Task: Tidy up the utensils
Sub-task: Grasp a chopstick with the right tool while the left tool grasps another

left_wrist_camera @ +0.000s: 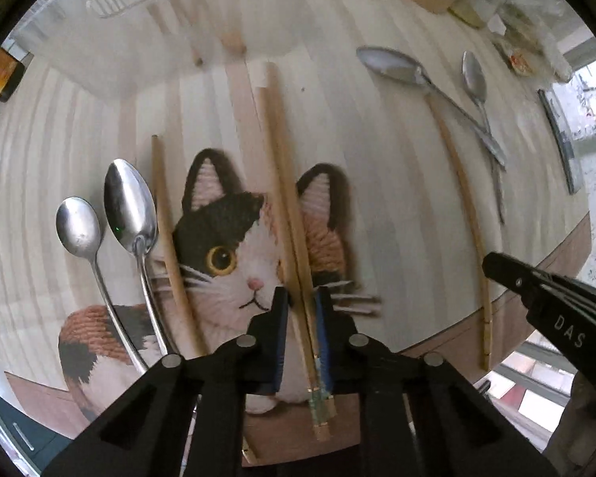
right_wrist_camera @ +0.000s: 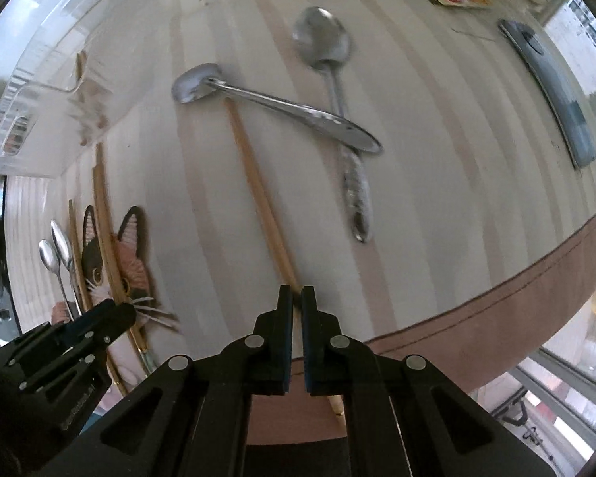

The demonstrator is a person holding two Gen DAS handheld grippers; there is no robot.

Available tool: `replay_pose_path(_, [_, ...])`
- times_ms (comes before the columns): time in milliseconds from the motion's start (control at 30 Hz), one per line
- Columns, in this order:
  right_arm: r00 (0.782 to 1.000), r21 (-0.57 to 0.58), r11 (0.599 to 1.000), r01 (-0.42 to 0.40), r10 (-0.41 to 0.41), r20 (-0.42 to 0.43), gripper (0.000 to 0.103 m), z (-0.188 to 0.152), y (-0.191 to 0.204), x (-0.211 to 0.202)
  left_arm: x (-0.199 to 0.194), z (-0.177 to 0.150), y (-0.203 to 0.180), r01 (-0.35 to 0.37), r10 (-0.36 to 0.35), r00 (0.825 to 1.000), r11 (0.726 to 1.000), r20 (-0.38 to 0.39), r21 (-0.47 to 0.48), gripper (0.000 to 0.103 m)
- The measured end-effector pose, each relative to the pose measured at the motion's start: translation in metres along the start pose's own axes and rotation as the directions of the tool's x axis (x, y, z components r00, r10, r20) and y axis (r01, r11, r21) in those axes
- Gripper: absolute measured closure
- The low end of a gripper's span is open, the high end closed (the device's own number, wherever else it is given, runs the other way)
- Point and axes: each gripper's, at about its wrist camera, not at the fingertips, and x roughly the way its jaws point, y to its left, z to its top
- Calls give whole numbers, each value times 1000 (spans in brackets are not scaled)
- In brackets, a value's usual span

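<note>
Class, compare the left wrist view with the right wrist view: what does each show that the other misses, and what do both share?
Only the left wrist view shows the left gripper shut on a pair of chopsticks from behind. Only the right wrist view shows the right gripper shut on a single chopstick from behind. Both show the cat mat, two crossed spoons, and the clear bin.

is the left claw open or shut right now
Shut: the left claw has its pads pressed on the pair of chopsticks lying over the cat mat.
</note>
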Motion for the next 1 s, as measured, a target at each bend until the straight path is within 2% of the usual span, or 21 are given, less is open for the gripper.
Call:
replay_pose_path(100, [1000, 7, 1000, -6, 6, 5, 99, -5, -18, -6, -15, -1, 15, 28, -27, 999, 999, 21, -41, 103])
replay_pose_path(200, [1000, 21, 1000, -19, 19, 8, 99, -12, -29, -6, -16, -4, 34, 30, -29, 1000, 997, 10, -76, 103])
replay_pose_path(367, [999, 34, 999, -40, 39, 2, 99, -11, -47, -8, -7, -11, 57, 135, -143, 989, 980, -43, -147, 102])
replay_pose_path(467, [999, 34, 998, -48, 48, -5, 99, -12, -54, -8, -4, -18, 57, 174, -182, 982, 973, -41, -154, 101])
replay_pose_path(567, [999, 31, 998, -51, 51, -10, 99, -9, -54, -8, 6, -17, 34, 187, -194, 980, 972, -34, -141, 100])
replay_pose_path(700, [999, 26, 999, -48, 48, -15, 99, -3, -54, -9, 6, -1, 26, 135, -138, 990, 986, -19, -102, 92])
replay_pose_path(833, [999, 32, 998, -49, 49, -20, 99, -8, -60, -5, 8, 5, 20, 119, -121, 993, 990, -12, -80, 92])
replay_pose_path(1000, [999, 26, 999, -42, 43, -21, 99, -10, -68, -6, 15, 10, -5, 64, -64, 998, 997, 4, -45, 99])
